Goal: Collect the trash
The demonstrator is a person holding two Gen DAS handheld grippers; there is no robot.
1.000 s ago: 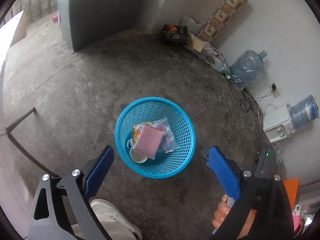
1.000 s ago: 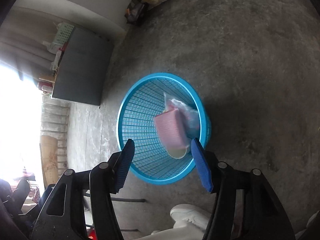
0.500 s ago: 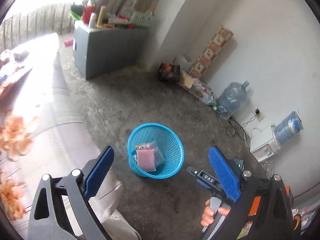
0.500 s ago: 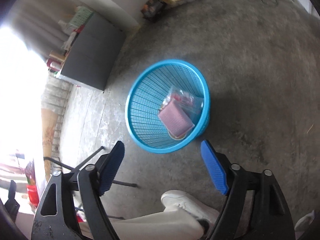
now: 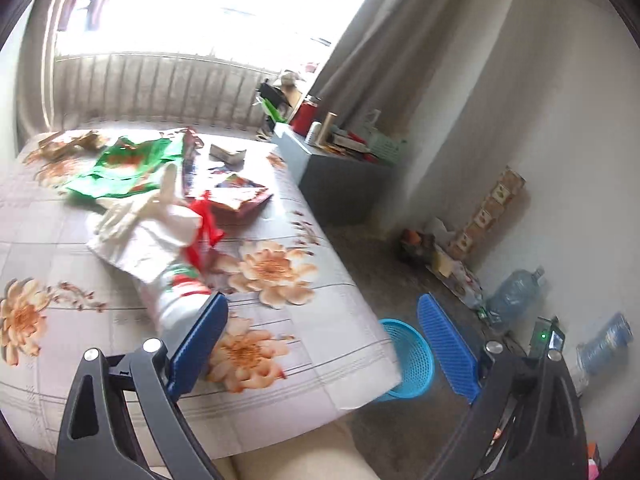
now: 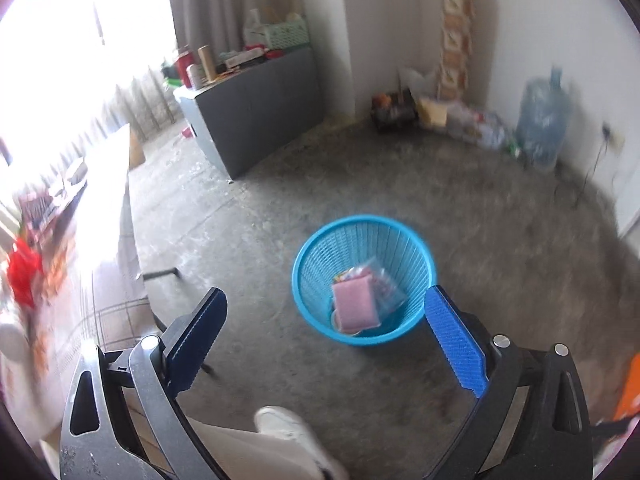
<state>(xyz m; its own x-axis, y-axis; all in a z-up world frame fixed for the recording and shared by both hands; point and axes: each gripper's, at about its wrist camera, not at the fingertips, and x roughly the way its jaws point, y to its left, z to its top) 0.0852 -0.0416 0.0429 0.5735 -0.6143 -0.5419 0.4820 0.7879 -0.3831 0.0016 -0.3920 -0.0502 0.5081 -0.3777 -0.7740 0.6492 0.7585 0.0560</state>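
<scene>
Both views are swung up and away from the basket [image 6: 362, 280], which a second ago filled them from above. In the left view the floral table [image 5: 280, 344] now takes the frame, and the basket is reduced to a blue rim peeking past the table's edge — beside the right finger. On the table a spread of trash is seen: a green bag [image 5: 124, 164], a red packet [image 5: 240, 196], a white wrapper with red ribbon [image 5: 160, 232]. In the right view the basket stands on the concrete floor with a pink sponge [image 6: 354, 306] and clear wrappers inside it; half a second ago the sponge was already lying there, a second ago it was between the jaws.

The right gripper [image 6: 324, 340] has just been opening and is spread wide, nothing between its pads. The left gripper [image 5: 320, 348] is likewise wide and empty. One drop is judged done — the next piece is to be sought on the table.
</scene>
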